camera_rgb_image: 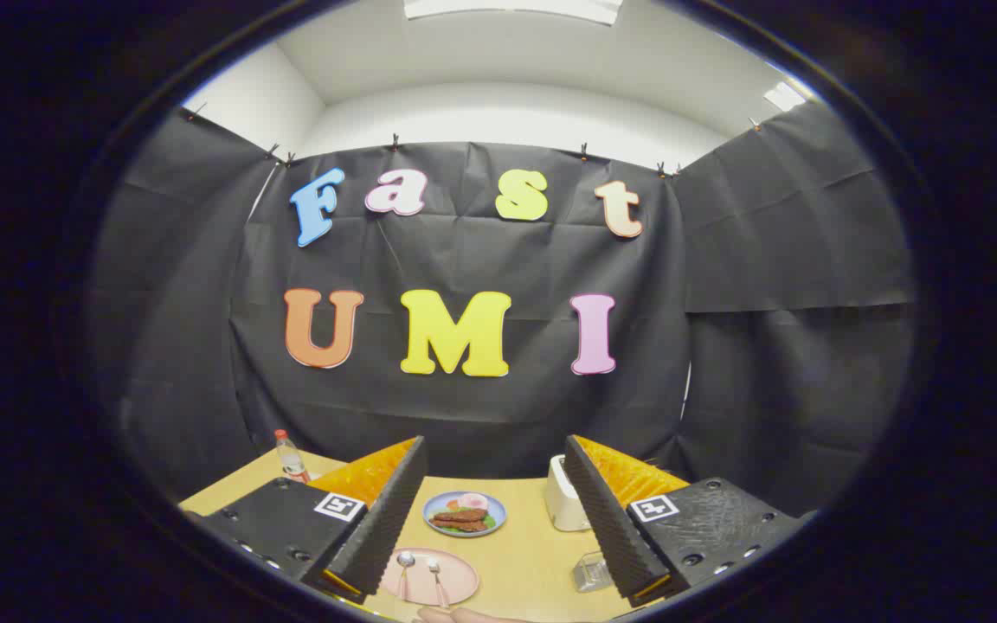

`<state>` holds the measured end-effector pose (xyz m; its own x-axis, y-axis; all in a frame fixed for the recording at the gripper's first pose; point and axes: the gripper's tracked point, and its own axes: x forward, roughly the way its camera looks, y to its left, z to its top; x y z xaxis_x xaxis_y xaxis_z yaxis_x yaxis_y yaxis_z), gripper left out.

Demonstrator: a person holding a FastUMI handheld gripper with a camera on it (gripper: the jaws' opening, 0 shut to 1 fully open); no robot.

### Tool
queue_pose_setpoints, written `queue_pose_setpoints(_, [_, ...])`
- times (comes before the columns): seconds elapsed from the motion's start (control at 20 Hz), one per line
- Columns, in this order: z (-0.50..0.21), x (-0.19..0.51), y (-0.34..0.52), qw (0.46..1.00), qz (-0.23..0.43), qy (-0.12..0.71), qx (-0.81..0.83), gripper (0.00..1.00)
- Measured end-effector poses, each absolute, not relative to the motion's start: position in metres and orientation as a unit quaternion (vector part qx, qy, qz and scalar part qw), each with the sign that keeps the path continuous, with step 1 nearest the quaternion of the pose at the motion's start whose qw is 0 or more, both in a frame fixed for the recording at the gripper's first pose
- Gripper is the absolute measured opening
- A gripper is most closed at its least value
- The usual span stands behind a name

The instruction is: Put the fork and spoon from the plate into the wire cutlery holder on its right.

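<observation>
Two plates (428,578) (465,513), one fork (438,581), one spoon (405,569), one bottle (292,457).

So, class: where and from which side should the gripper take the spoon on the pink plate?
Probably from above, on the spoon's slim handle: it lies flat on the pink round plate beside the fork, bowl away. The gripper is open, well above.

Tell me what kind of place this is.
Probably a staged recording booth, not a home: black cloth walls are clipped up around a light wooden table laid with a pink plate and a blue plate of food. The gripper hangs open above it.
</observation>
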<state>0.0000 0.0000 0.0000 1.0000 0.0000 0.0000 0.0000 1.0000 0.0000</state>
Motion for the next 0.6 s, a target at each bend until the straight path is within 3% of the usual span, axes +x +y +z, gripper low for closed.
queue_pose_setpoints(0.6, [-0.013,0.024,-0.013,0.999,0.011,0.033,-0.009,0.95])
